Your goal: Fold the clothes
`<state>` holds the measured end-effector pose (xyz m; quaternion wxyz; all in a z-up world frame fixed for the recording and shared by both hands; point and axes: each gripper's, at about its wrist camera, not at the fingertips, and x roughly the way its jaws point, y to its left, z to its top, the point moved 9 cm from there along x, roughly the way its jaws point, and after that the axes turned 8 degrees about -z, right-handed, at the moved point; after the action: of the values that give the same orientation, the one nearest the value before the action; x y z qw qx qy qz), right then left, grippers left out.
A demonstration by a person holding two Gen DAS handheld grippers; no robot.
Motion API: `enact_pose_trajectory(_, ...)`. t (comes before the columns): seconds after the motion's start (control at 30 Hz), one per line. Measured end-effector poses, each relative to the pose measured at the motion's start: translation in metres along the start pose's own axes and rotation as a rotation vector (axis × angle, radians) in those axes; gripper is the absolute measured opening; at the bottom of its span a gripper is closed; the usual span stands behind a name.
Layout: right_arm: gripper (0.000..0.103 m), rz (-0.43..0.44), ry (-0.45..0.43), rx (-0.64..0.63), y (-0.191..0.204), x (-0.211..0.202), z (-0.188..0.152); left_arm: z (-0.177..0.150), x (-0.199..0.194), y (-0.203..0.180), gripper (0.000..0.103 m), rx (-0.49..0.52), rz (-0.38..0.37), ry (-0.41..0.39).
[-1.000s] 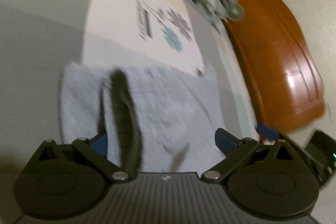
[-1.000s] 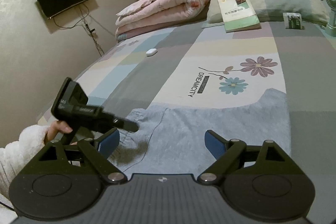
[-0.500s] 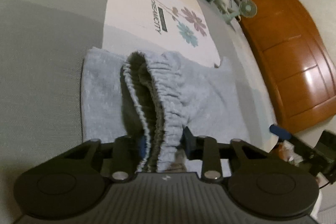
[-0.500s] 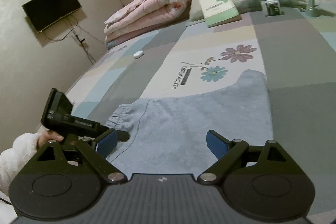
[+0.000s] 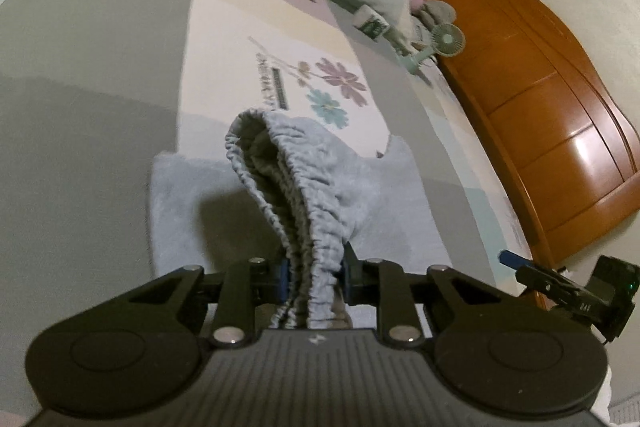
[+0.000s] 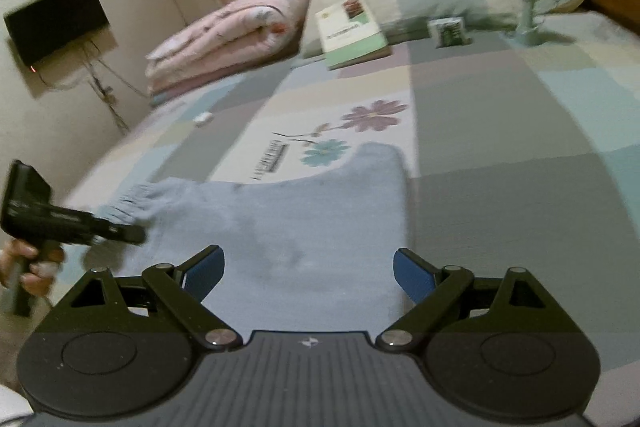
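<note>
We have the left hand-held gripper (image 5: 313,277) clamped on the gathered elastic waistband of the soft, limp, light-blue fleece shorts (image 6: 280,227) lying on the patchwork bed (image 6: 500,147), below its flower print (image 6: 352,131), while the right hand-held gripper (image 6: 308,273) hovers spread apart over them.

Left gripper (image 5: 313,277) low and level, jaws clamped on the waistband (image 5: 316,267) of the shorts, a hand (image 6: 30,267) wrapped round its grip; right gripper (image 6: 308,269) hovering over the cloth, jaws spread wide, nothing between them.
</note>
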<state>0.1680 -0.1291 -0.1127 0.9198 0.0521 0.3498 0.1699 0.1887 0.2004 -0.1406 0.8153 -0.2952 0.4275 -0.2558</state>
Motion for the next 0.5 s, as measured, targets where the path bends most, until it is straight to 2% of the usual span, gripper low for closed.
enact_pose_trajectory(0.1, 0.094, -0.127, -0.002, -0.189, -0.001, 0.000, -0.010, -0.007, 0.009, 0.019, 0.021, -0.054, 0.011, 0.006)
enact_pose_trajectory(0.2, 0.095, -0.210, 0.004, -0.410, 0.007, -0.001, -0.029, -0.008, 0.015, 0.029, 0.021, -0.111, 0.021, 0.009)
enact_pose_trajectory(0.37, 0.103, -0.210, -0.022, -0.692, 0.033, -0.008, -0.062, 0.003, 0.011, 0.008, 0.021, -0.101, -0.007, -0.011)
enact_pose_trajectory(0.5, 0.103, -0.150, -0.023, -0.801, 0.059, -0.001, -0.076, 0.010, 0.010, -0.002, 0.022, -0.088, 0.009, 0.002)
